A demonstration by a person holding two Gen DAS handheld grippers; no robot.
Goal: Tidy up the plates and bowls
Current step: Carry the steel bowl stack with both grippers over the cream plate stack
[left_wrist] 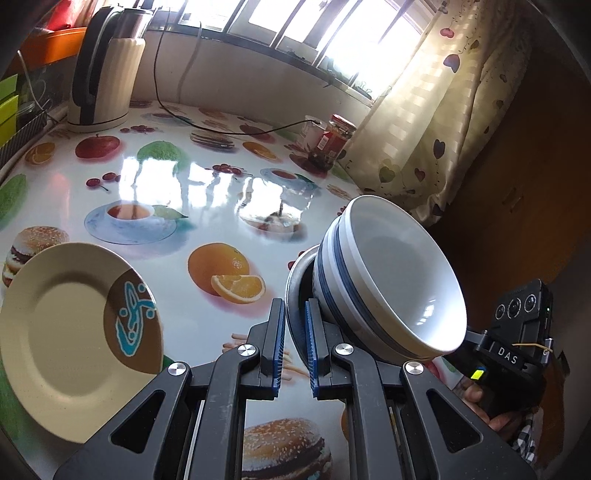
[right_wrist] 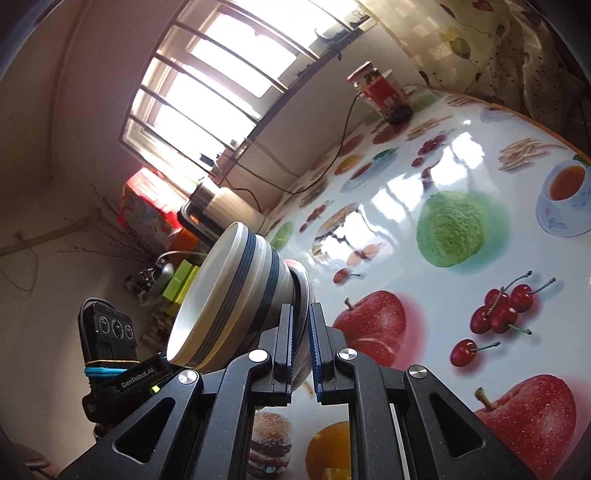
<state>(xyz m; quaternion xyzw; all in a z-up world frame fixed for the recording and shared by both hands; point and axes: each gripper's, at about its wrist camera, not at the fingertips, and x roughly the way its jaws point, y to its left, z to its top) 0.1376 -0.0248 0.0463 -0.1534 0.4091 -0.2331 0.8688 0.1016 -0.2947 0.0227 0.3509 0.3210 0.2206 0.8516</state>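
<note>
- Currently the striped bowls [left_wrist: 388,280], nested as a stack, sit tilted on a grey plate [left_wrist: 295,295] held clear of the surface [left_wrist: 177,206]
- Left tool [left_wrist: 295,332] and right tool [right_wrist: 302,336] each pinch that plate's rim
- Beige plate [left_wrist: 74,332] lies apart, not yet stacked; judged roughly midway

Stacked white bowls [left_wrist: 399,280] with blue bands, tilted steeply on a grey plate [left_wrist: 295,295], off the bench. Beige-brown plate [left_wrist: 62,332] lies left.

- Daylight blows out the barred window [left_wrist: 295,26], leaving glare on the glossy table [left_wrist: 207,177].
- Fisheye bends edges; corners fall dark.
</note>
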